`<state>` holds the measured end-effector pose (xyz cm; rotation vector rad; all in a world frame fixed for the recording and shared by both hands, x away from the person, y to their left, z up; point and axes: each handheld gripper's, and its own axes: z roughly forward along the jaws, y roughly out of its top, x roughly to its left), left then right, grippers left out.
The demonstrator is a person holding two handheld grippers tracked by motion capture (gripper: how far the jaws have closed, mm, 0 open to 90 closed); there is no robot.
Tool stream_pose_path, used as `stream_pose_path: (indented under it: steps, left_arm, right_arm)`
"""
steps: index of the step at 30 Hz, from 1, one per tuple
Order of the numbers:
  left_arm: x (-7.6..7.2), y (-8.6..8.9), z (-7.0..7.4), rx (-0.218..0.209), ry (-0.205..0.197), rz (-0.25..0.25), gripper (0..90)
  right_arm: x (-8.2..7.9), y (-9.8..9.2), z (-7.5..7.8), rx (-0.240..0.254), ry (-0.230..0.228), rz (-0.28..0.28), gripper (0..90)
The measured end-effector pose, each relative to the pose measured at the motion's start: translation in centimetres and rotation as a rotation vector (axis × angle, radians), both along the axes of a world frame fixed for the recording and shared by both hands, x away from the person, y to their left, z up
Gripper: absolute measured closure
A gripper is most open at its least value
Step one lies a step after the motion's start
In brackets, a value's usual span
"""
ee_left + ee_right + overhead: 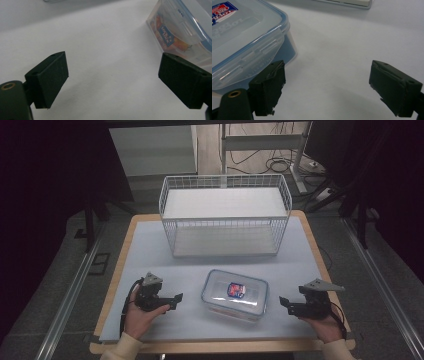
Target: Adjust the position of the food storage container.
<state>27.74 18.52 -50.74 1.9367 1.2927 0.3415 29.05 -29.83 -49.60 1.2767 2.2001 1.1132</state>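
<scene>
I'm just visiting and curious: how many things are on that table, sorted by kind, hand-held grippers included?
Wire basket: 1
Clear lidded container: 1
Hand-held grippers: 2, the left gripper and the right gripper, both open and empty
Total: 4

Box point(180, 27) cut off by the top and right edges in the left gripper view; by the left and top edges in the right gripper view. Its label point(235, 290) too small to read from above. Basket point(347, 2) only a sliver at the top edge.
</scene>
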Motion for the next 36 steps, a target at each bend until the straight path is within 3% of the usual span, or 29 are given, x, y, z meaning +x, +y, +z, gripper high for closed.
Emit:
stream_pose_path:
  steps: [14, 29, 32, 33, 36]
  left_arm:
    - [-1.3, -0.1, 0.6, -0.006, 0.003, -0.034, 12.8]
    - [-1.2, 0.1, 0.6, -0.042, 0.007, -0.039, 14.1]
    - [-1.3, 0.0, 0.8, -0.045, 0.002, -0.045, 14.1]
    - [-1.3, -0.1, 0.8, -0.042, 0.001, -0.047, 14.0]
    - [-1.2, 0.0, 0.8, -0.044, 0.003, -0.046, 14.1]
  right_arm:
    - [-0.5, 0.5, 0.8, -0.004, 0.004, -0.01, 17.7]
    - [-0.6, 0.1, 0.9, 0.011, 0.021, 0.001, 24.9]
    - [-0.9, 0.2, 1.3, 0.01, 0.02, 0.02, 31.4]
    - [-1.2, 0.4, 1.6, 0.003, 0.017, 0.049, 41.2]
    - [-1.3, 0.7, 1.9, 0.003, 0.021, 0.08, 54.9]
